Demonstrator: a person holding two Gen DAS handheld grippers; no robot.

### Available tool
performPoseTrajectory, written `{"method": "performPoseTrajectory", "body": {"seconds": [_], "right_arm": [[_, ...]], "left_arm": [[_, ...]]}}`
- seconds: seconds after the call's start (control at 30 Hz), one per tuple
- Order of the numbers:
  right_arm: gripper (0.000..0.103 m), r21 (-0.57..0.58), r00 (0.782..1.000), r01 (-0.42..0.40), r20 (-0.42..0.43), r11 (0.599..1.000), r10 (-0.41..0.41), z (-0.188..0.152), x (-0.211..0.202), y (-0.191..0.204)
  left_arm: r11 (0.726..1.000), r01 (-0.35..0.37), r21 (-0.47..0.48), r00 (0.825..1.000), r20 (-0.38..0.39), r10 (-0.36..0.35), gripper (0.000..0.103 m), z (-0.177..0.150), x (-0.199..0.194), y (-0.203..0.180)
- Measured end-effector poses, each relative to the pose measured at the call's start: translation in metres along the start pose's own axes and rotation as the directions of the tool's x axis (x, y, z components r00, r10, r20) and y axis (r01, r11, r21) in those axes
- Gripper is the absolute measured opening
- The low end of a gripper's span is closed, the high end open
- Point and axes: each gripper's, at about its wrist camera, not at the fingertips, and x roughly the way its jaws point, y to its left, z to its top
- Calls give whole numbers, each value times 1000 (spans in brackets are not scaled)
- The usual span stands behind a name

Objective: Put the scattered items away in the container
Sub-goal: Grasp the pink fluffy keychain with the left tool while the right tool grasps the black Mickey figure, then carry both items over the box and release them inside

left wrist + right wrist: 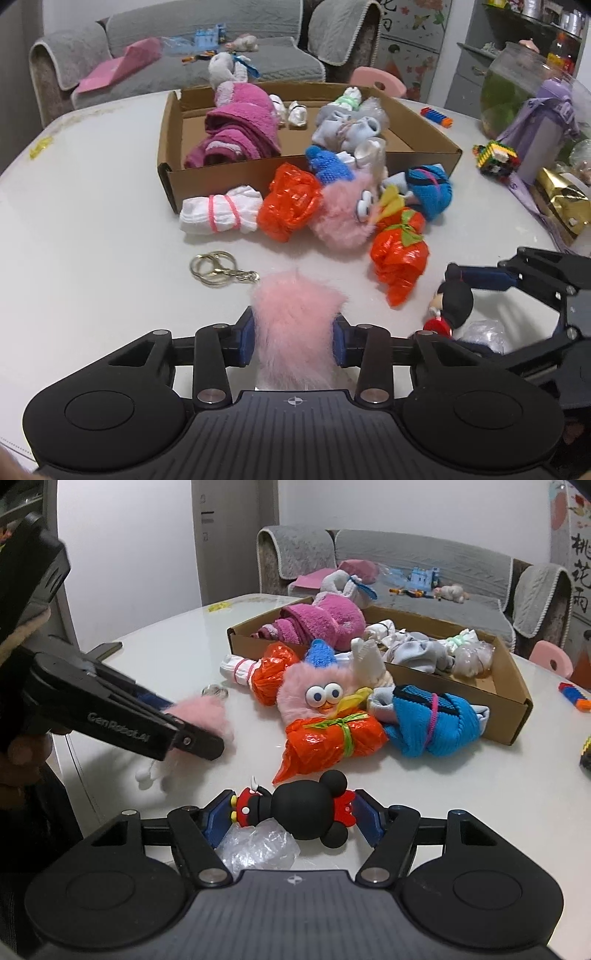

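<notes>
While the left tongs (pixel 293 338) clench the pink fluffy pompom keychain (pixel 295 325) and the right tongs (pixel 291 818) clench the black mouse-eared figurine (pixel 308 806), both should rise straight off the white desk (pixel 92 221) before swinging over the brown cardboard box (pixel 424 153).

You can read "GenRobot.AI" in pale letters along the black arm of the left gripper (pixel 207 738). Chinese brush characters run down the wall hanging (pixel 580 576).
</notes>
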Motion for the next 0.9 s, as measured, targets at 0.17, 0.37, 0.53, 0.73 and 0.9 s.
{"method": "performPoseTrajectory", "body": {"seconds": [0.17,0.37,0.53,0.73,0.9], "right_arm": [[65,75,999,-12,40,997,9,3,-11,-16],[65,219,994,-49,109,974,26,10,-32,-49],[65,301,988,-57,155,952,10,14,-48,-77],[65,350,981,-52,192,935,-17,18,-62,-99],[65,330,979,-21,199,944,-48,24,-70,-106]], "left_arm": [[1000,-4,-7,1000,27,4,46,1,-15,1],[1000,-18,-21,997,81,20,47,11,-44,12],[999,-31,-40,993,109,35,48,17,-57,22],[998,-23,-63,993,111,30,48,20,-61,26],[998,-12,-57,992,125,19,48,24,-68,26]]}}
